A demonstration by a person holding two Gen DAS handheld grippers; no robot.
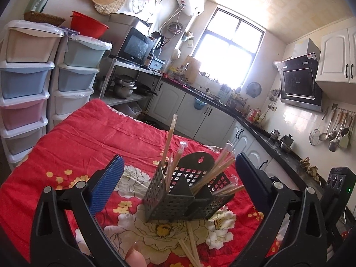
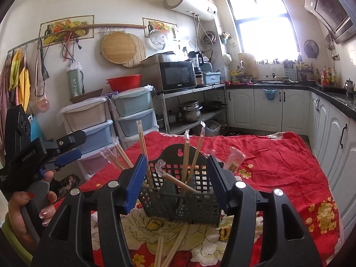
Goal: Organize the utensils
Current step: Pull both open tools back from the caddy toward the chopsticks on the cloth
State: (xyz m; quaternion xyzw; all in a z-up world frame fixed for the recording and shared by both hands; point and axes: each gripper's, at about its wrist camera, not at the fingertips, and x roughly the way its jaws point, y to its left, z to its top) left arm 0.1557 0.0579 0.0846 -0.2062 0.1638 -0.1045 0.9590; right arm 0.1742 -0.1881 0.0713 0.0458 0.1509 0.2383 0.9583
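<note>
A dark grey perforated utensil holder (image 1: 184, 197) (image 2: 181, 197) stands on the red floral cloth (image 1: 77, 146) (image 2: 278, 162). Several plastic-wrapped wooden chopsticks (image 1: 168, 140) (image 2: 187, 158) stand in its compartments. A few loose chopsticks (image 1: 189, 244) (image 2: 175, 244) lie on the cloth in front of it. My left gripper (image 1: 178, 171) is open and empty just behind the holder. My right gripper (image 2: 178, 171) is open and empty, with its jaws on either side of the holder. The left gripper also shows at the left of the right wrist view (image 2: 44, 153).
Stacked pastel plastic drawers (image 1: 26, 82) (image 2: 93, 124) stand beside the table. A steel rack with a microwave (image 2: 178, 75) and pots is behind. White cabinets and a black countertop (image 1: 255, 126) (image 2: 333, 98) run along the right.
</note>
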